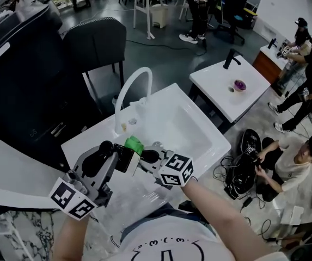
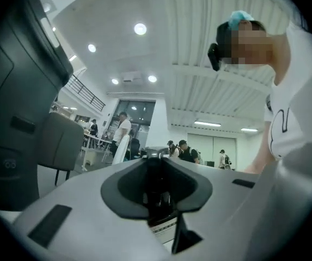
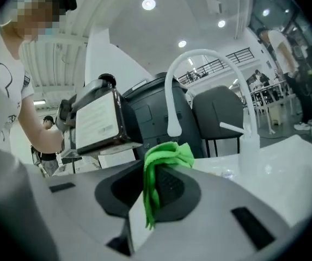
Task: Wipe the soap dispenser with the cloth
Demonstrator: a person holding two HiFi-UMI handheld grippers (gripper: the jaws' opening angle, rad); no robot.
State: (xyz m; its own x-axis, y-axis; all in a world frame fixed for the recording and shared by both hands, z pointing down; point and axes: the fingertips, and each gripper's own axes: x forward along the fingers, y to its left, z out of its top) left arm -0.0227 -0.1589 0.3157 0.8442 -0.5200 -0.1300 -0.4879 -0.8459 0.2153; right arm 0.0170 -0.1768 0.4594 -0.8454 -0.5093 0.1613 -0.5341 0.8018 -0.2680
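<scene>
A dark soap dispenser (image 1: 125, 158) with a white label is held in the air over the near rim of the sink, with my left gripper (image 1: 122, 157) shut on it. In the right gripper view the dispenser (image 3: 100, 122) hangs at the left, tilted, label facing the camera. In the left gripper view a dark body (image 2: 158, 194) fills the gap between the jaws of my left gripper (image 2: 157, 165). My right gripper (image 1: 142, 153) is shut on a green cloth (image 1: 134, 144), which sits right beside the dispenser. The cloth (image 3: 164, 157) bunches up above the tips of my right gripper (image 3: 157, 174).
The white basin (image 1: 199, 140) lies just beyond both grippers, with a tall white faucet (image 1: 131, 91) at its back left. A clear bottle (image 3: 249, 145) stands by the faucet. A dark chair (image 1: 96, 42) and a black machine (image 1: 14, 64) stand behind. People sit and stand at the right.
</scene>
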